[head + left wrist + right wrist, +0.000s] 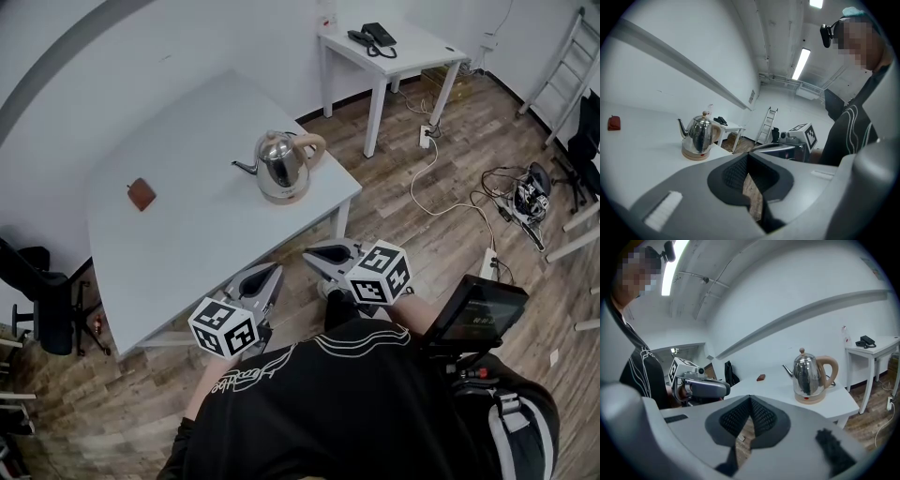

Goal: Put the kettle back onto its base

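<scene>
A shiny steel kettle (279, 157) with a tan handle stands upright on its round tan base (284, 194), near the right edge of the white table (187, 253). It also shows in the left gripper view as the kettle (699, 132) on the base (696, 153), and in the right gripper view as the kettle (808, 373). My left gripper (273, 270) and right gripper (315, 251) hover side by side off the table's near edge, well short of the kettle. Both are shut and hold nothing, as the left gripper (748, 158) and right gripper (750, 401) show close up.
A small brown object (142, 194) lies at the table's left. A white side table (441, 52) with a telephone (375, 37) stands behind, a ladder (562, 70) at far right. Cables (450, 202) trail on the wooden floor. A black chair (37, 291) stands at the left.
</scene>
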Motion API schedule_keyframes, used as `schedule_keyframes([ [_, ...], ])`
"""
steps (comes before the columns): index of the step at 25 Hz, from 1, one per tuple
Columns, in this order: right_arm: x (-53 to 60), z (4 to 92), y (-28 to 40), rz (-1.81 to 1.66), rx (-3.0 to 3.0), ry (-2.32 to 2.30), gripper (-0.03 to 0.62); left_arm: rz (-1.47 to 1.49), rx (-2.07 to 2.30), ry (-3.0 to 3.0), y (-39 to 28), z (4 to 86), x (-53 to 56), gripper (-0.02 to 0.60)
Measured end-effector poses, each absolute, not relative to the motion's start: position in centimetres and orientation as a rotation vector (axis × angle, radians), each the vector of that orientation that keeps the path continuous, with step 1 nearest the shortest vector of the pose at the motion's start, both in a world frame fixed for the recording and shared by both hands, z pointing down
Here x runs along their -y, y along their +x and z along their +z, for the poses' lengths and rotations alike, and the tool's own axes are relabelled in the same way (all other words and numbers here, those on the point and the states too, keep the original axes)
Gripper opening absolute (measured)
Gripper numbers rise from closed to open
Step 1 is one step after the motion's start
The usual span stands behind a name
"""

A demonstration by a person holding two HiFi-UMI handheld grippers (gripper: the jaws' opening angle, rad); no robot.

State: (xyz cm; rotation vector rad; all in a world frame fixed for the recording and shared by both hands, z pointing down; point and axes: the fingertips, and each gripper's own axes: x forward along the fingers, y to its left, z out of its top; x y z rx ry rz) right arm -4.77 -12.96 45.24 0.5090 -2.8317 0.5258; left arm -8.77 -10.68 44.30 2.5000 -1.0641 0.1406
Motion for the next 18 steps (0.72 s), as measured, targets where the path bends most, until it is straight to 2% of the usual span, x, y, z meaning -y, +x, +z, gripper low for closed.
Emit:
schedule_keyframes([
  [18,13.4,46.4,-4.6,0.555,2.808,0.529,0.005,0.117,1.039,2.476,-9.1,45.1,11.1,0.006],
])
